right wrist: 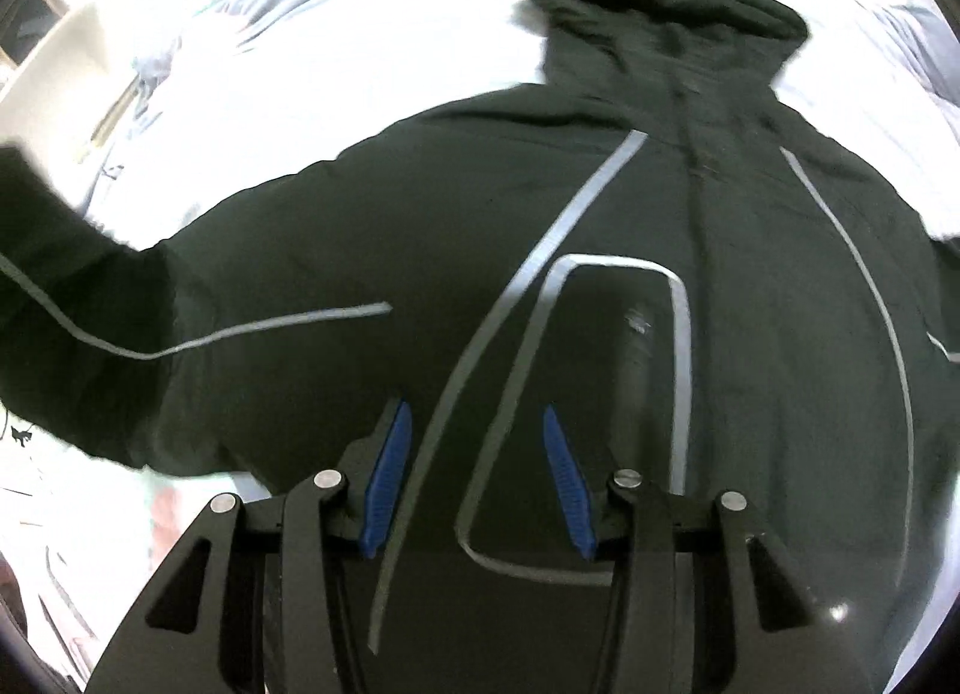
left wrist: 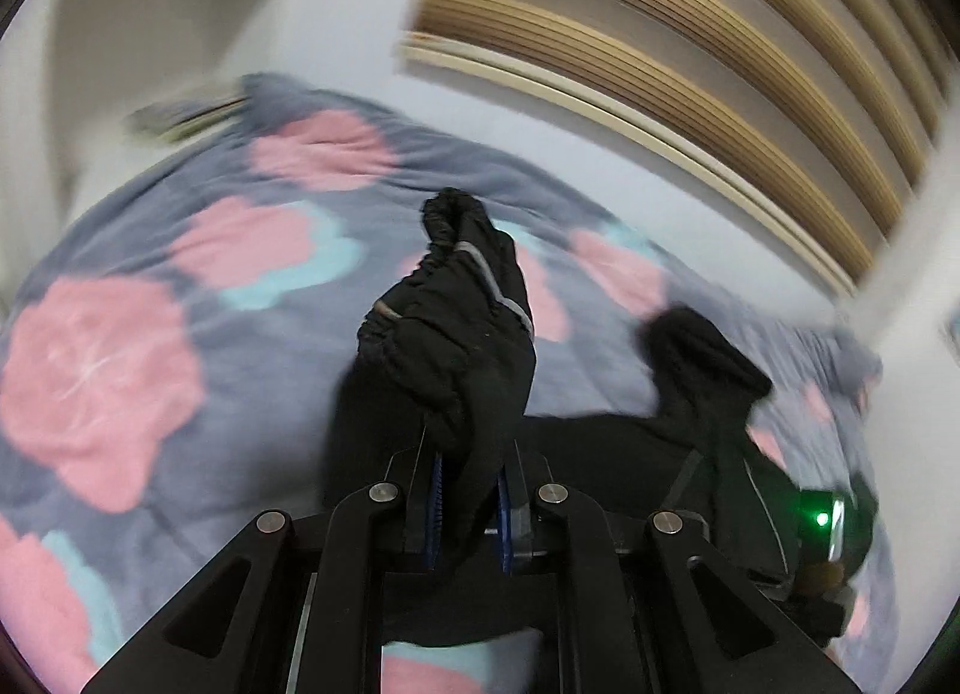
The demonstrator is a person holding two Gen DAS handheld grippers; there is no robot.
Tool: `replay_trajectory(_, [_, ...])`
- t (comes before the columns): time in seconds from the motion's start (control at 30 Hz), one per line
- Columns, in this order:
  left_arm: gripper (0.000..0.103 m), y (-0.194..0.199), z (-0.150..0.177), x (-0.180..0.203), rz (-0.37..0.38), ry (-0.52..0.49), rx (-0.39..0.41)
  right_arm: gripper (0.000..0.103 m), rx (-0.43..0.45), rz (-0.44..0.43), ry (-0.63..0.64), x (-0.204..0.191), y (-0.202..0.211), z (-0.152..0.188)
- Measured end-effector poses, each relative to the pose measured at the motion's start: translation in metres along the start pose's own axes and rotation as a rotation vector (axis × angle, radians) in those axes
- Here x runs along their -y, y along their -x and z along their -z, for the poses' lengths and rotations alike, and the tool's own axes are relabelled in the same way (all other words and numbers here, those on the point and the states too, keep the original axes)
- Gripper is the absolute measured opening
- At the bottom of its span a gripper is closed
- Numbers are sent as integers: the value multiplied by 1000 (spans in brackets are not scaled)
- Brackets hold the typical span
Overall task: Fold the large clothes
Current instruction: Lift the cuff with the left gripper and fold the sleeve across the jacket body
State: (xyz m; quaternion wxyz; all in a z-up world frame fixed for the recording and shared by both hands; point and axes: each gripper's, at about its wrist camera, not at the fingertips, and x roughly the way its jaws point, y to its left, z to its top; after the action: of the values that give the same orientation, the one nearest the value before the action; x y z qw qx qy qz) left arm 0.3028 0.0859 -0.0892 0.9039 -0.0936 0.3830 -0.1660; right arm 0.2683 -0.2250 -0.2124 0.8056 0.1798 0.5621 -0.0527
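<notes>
A black jacket with grey reflective stripes lies spread on a bed, its stand-up collar at the far end. My left gripper is shut on one sleeve, and the gathered cuff stands up past the blue pads, lifted above the bedspread. The jacket's body trails low to the right in that view. My right gripper hangs over the jacket's front with its blue pads apart and no cloth pinched between them. At the left edge of the right wrist view the lifted sleeve is blurred.
The bedspread is grey with pink and teal flowers and looks washed out white in the right wrist view. Behind the bed are a wooden slatted panel and a white shelf unit. A dark device with a green light shows at the right.
</notes>
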Motion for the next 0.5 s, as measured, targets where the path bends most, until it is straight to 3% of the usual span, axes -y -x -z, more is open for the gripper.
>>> replay_trajectory(0.3, [13, -73, 50, 138, 157, -177, -168, 50, 36, 90, -65, 83, 48, 33])
replay_trajectory(0.5, [13, -135, 101, 200, 212, -281, -327, 50, 1, 103, -108, 125, 40, 34])
